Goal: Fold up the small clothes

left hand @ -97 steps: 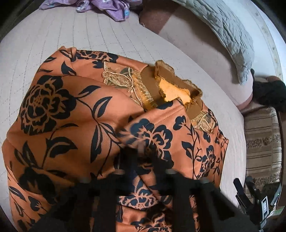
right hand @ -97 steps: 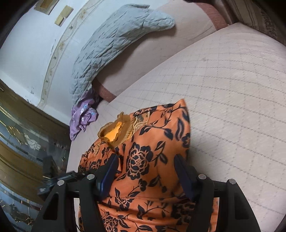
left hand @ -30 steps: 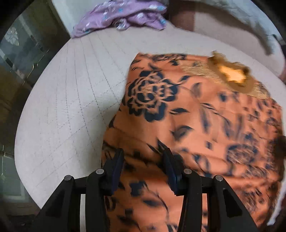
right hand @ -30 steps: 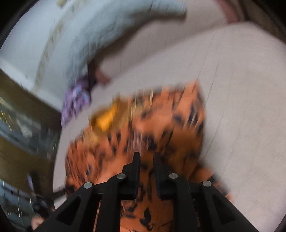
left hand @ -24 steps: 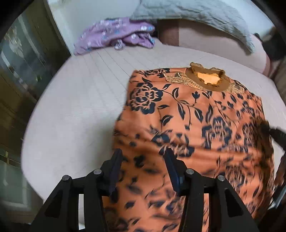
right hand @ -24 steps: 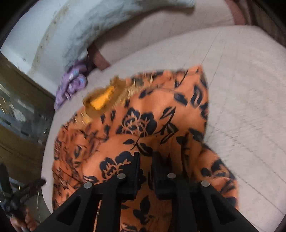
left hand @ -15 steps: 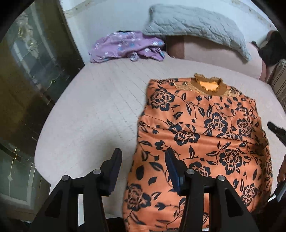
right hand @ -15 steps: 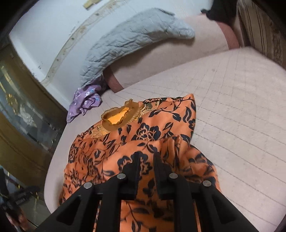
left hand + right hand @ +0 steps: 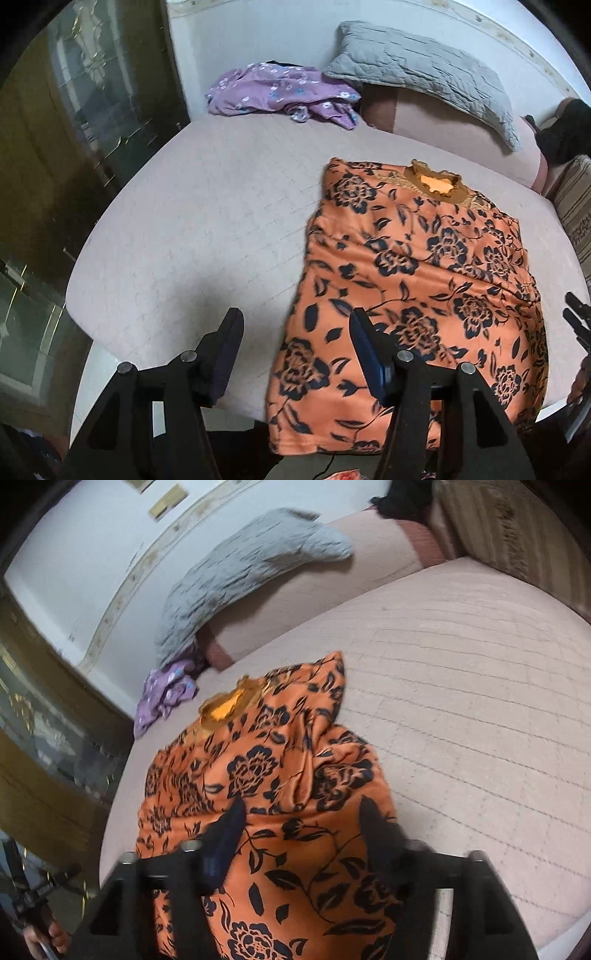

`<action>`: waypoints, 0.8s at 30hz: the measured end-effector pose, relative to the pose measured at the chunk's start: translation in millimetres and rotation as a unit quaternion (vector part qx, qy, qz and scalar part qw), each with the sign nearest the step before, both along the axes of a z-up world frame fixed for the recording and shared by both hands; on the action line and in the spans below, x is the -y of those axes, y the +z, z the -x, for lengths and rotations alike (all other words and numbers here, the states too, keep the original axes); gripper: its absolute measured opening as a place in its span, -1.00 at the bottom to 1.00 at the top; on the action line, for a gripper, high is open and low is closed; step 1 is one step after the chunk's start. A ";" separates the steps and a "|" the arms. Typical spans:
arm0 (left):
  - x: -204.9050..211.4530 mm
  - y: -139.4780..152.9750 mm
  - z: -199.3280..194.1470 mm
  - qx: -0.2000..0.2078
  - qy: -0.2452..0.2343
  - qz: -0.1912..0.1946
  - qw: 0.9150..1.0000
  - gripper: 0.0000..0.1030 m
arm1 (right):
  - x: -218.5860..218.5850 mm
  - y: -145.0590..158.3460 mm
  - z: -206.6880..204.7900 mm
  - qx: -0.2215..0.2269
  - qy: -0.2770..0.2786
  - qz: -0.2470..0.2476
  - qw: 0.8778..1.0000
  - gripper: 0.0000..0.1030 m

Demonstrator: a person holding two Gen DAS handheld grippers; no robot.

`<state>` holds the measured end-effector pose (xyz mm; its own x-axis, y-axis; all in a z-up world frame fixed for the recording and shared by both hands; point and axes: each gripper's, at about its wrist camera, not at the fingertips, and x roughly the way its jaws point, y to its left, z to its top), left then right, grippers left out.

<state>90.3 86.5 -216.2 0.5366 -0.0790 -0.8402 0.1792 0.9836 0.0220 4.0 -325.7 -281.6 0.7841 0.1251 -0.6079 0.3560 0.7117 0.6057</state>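
Observation:
An orange garment printed with black flowers lies spread on the pale quilted bed, its brown neckline at the far end and its hem hanging over the near edge. My left gripper hovers above the garment's near left edge, its jaws opening with no cloth between them. In the right wrist view the same garment is bunched in a ridge along its right side. My right gripper stands over it, jaws opening, and the cloth lies below them, not pinched.
A crumpled purple garment lies at the bed's far left corner. A grey quilted pillow leans on the pink headrest. A glass-fronted cabinet borders the left side, and a striped cushion sits at the right.
Both grippers pulled back and rose from the garment. The right one was shut on the cloth and has let it go; the left one has widened. The garment now lies flatter.

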 end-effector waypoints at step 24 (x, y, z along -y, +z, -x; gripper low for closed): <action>-59.9 -93.3 17.5 -0.120 0.002 0.054 0.991 -0.23 | 8.0 -42.7 90.1 -0.057 0.016 -0.084 0.995 0.33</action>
